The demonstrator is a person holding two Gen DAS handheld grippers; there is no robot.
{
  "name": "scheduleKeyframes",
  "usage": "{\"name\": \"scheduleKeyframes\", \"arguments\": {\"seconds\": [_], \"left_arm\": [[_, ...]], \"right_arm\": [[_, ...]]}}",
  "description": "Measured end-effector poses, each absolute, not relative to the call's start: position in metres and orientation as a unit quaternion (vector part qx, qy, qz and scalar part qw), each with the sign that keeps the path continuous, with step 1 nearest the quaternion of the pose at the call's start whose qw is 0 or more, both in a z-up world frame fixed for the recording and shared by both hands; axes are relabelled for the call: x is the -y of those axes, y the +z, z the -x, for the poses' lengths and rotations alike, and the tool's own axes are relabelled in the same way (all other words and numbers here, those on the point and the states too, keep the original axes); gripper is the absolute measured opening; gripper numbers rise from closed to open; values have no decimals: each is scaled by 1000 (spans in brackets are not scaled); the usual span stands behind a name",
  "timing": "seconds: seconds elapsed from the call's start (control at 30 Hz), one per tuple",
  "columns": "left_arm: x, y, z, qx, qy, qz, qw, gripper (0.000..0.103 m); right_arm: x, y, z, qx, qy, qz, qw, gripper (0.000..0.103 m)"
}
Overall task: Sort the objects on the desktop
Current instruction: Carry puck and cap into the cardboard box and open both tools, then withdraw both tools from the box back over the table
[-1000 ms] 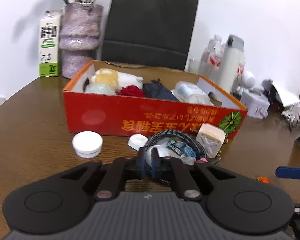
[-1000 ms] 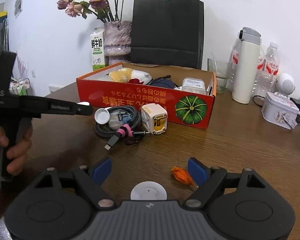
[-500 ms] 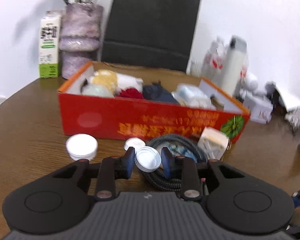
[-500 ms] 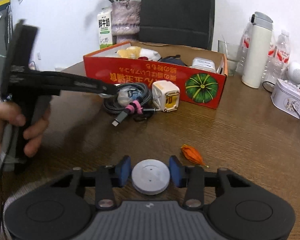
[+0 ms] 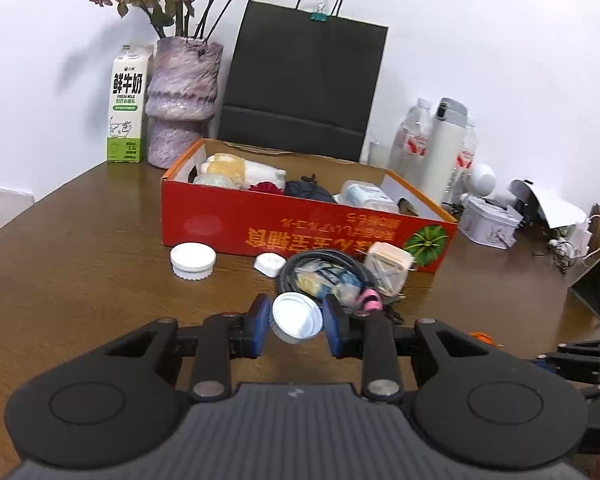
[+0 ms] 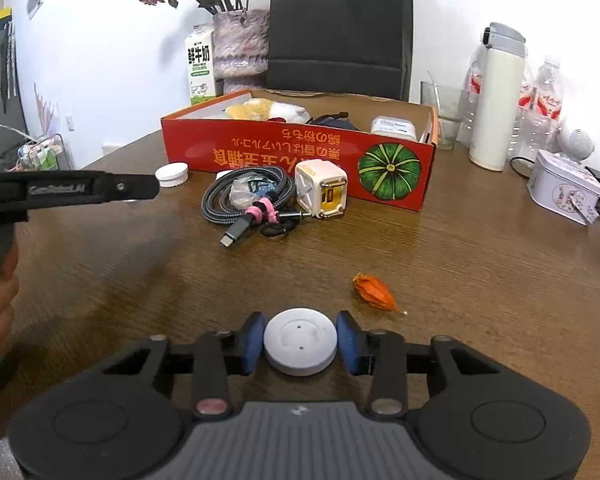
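My left gripper [image 5: 297,323] is shut on a white bottle cap [image 5: 297,318] and holds it tilted above the table, in front of the coiled cable [image 5: 326,276]. My right gripper [image 6: 300,342] is shut on a white round disc [image 6: 300,341], raised over the brown table. The red cardboard box [image 5: 300,232] stands behind, holding several items; it also shows in the right wrist view [image 6: 300,152]. A white jar lid [image 5: 192,260], a small white pod [image 5: 269,264] and a white charger cube [image 5: 388,266] lie in front of the box.
An orange dried husk [image 6: 372,292] lies on the table right of the right gripper. A milk carton [image 5: 127,106], vase [image 5: 182,100] and black paper bag [image 5: 304,88] stand behind the box. A white flask [image 6: 496,100], bottles and a tin [image 6: 564,192] stand at the right.
My left gripper lifted the white cap off the cable pile and drew back and up. My right gripper closed on the white disc and lifted it from the table.
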State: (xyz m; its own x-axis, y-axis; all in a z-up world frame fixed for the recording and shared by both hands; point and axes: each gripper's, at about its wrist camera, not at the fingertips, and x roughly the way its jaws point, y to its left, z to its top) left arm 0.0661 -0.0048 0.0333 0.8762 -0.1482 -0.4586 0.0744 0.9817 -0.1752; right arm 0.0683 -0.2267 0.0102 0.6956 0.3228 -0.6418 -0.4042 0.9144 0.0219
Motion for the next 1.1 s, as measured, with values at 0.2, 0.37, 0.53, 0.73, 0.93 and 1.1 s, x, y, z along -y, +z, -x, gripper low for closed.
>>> {"name": "scheduleKeyframes", "arguments": {"seconds": [0.2, 0.37, 0.53, 0.73, 0.93, 1.1], "left_arm": [[15, 38, -47, -261, -52, 72, 961, 29], [19, 63, -48, -258, -57, 64, 962, 29], [19, 103, -98, -255, -61, 48, 964, 29], [11, 113, -221, -333, -79, 61, 937, 29], [15, 70, -313, -396, -50, -15, 917, 30], [-5, 53, -324, -396, -32, 30, 917, 33]], "right_arm": [[240, 18, -59, -307, 180, 19, 934, 38], [258, 29, -62, -291, 159, -29, 943, 38], [275, 74, -84, -261, 147, -50, 953, 38], [261, 123, -179, -266, 192, -75, 942, 38], [226, 100, -296, -352, 161, -66, 920, 38], [200, 53, -349, -409, 105, -44, 905, 51]]}}
